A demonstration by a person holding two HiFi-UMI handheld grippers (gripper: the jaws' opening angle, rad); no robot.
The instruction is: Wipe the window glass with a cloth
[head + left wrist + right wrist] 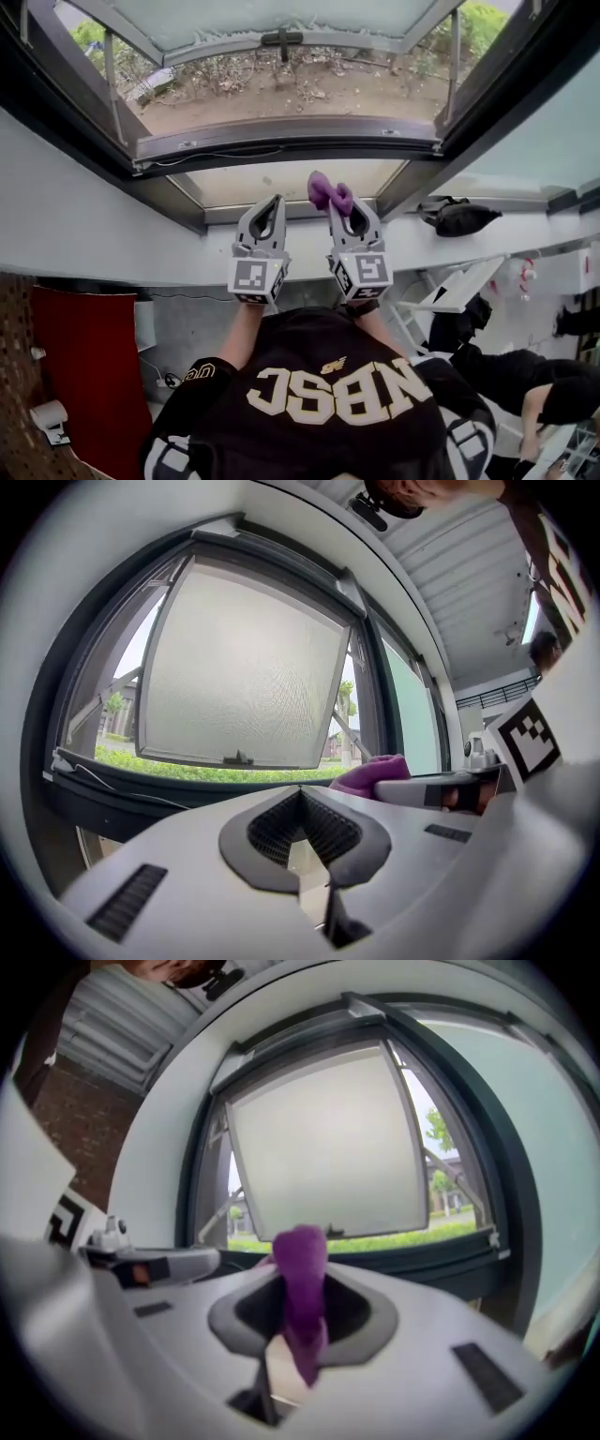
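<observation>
head view: your right gripper (345, 208) pinches a purple crumpled cloth (329, 191) at its tip, and the cloth bulges out above the jaws, just in front of the dark window frame (281, 141). your left gripper (274, 208) sits just beside the right one, side by side, both pointing at the window. left gripper view: its jaws are pressed together with nothing between them, and the purple cloth shows off to the right. right gripper view: jaws clamped on the cloth, which runs down through the gap and sticks up past the pads. the frosted glass window pane (323, 1147) is swung outward from the bottom edge, with a small dark handle (333, 1232) at the middle of its lower rail. the cloth is near the glass but not touching it, grass and bare ground show below the open pane. a black bag (457, 217) lies on the white sill (84, 234) to your right, well apart from both grippers.
</observation>
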